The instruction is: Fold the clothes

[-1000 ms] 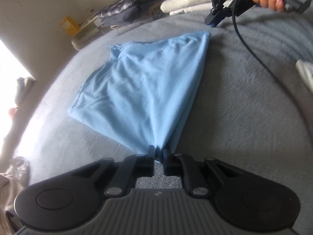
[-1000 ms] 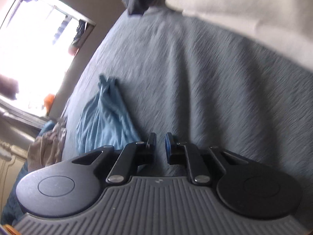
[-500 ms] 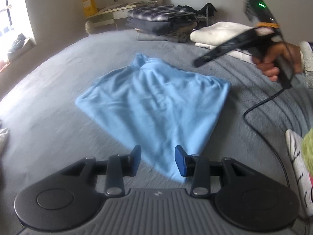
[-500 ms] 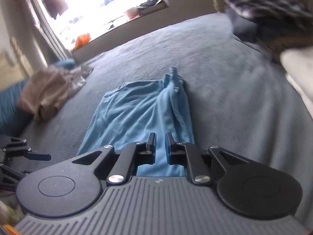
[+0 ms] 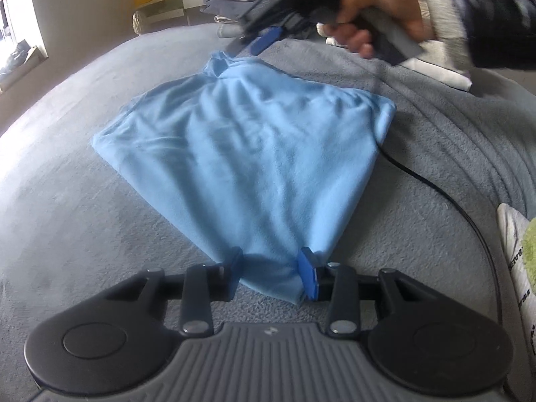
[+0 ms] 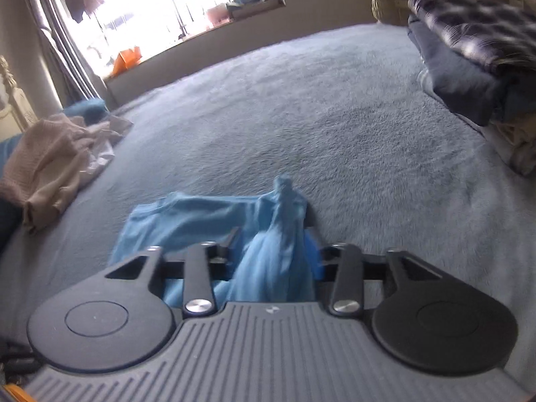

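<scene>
A light blue garment (image 5: 254,154) lies spread on the grey blanket (image 5: 83,201), narrowing to a corner at the near end. My left gripper (image 5: 271,269) is open, and that near corner lies between its blue pads. A hand (image 5: 355,20) holds my right gripper (image 5: 249,43) at the garment's far bunched corner (image 5: 217,62). In the right wrist view the right gripper (image 6: 271,244) is open too, with the gathered blue cloth (image 6: 281,231) lying between its fingers.
Folded dark and plaid clothes (image 6: 475,53) are stacked at the bed's far edge, with white folded items (image 5: 435,63) beside them. A beige heap of clothes (image 6: 50,167) sits on the window side. A black cable (image 5: 435,187) trails across the blanket at right.
My left gripper let go of the near corner and opened, now lowered around it. My right gripper swung back to the garment's far corner and opened over the bunched cloth.
</scene>
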`<state>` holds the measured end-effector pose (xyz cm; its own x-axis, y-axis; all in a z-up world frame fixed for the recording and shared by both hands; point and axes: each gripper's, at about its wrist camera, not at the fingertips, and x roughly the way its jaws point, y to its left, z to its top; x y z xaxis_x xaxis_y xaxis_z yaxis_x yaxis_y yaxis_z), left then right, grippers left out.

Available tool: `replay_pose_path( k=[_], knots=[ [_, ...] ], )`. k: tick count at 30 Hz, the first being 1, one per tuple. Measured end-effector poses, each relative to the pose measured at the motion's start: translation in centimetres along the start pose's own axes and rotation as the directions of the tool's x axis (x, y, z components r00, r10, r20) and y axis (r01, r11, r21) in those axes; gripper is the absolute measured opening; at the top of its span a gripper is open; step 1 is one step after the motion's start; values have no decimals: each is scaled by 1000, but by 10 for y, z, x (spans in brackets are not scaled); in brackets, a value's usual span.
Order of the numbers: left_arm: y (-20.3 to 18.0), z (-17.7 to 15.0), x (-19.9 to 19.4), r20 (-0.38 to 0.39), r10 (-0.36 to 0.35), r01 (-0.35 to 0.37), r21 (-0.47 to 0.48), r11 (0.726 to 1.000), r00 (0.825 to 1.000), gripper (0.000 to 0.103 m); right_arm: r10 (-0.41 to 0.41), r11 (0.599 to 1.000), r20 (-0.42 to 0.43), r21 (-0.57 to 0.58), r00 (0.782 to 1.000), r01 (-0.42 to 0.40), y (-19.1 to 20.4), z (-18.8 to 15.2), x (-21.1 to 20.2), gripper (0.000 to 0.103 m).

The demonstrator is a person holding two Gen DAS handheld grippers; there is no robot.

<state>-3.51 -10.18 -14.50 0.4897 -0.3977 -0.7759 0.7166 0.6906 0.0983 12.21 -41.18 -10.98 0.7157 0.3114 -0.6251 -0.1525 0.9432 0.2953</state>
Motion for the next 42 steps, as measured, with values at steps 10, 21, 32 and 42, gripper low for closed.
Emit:
replay_pose_path(
  k=[10,21,32,42],
  knots=[
    [-1,0,7,16,-15,15,11,1000,1000,41,81,990,-24,-114,996,-84,-2,17,40,7],
    [-7,0,8,15,-6,6,22,1000,1000,41,143,947,85,276,986,-162,-79,7,41,27],
    [-9,1,7,13,8,-9,20,1000,1000,43,123,980,-115,-145,986,-139,-18,-16,8,18],
    [-12,2,4,11,34,-34,1,999,999,48,197,968,-98,-135,975,-209,-5,-32,-34,13]
  ],
)
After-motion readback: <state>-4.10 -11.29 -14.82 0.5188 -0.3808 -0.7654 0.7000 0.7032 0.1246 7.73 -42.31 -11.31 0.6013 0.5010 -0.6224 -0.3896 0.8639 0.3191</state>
